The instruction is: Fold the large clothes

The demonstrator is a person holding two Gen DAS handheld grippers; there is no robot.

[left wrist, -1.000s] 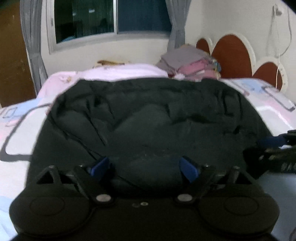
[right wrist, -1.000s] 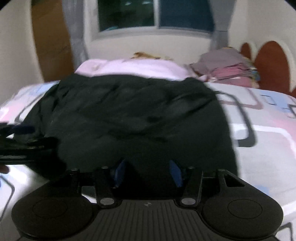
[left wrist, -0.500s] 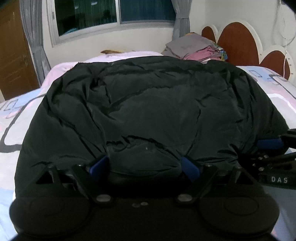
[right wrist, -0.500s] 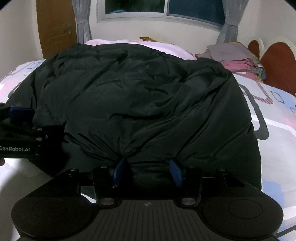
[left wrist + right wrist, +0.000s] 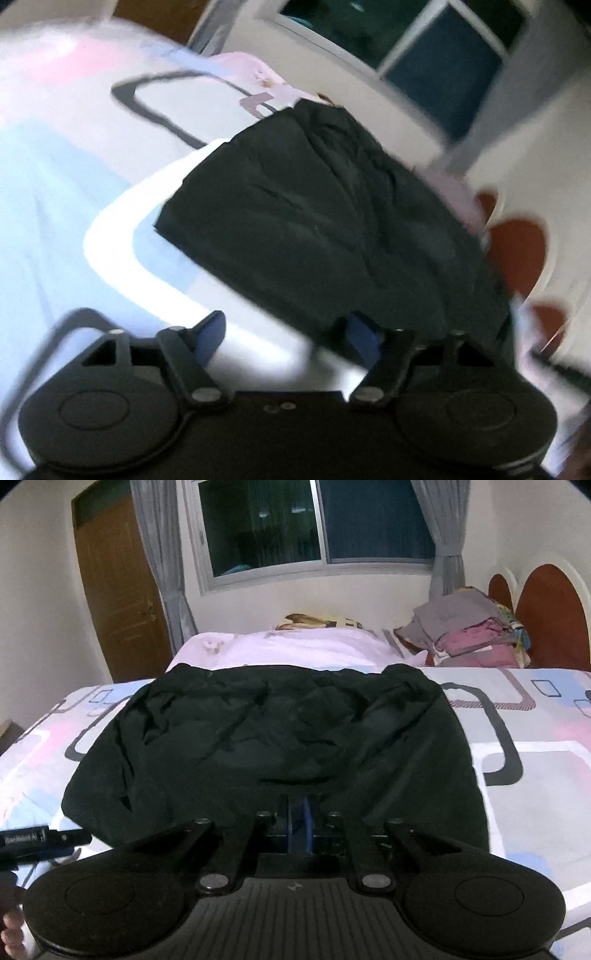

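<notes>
While the black garment [image 5: 280, 731] lies rumpled across the patterned bed [image 5: 535, 746], the right claw [image 5: 297, 821] pinches its near hem; the left claw [image 5: 288, 332] gapes apart.

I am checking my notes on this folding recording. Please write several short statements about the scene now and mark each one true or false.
1. The right claw is shut on the near edge of the black garment. True.
2. The left claw is shut tight. False: its fingers stand apart, with only bedsheet between them.
3. The black garment hangs from the window. False: it lies spread on the bed.
4. A pile of folded clothes sits by the headboard. True.
5. The door is white. False: it is brown wood.
</notes>
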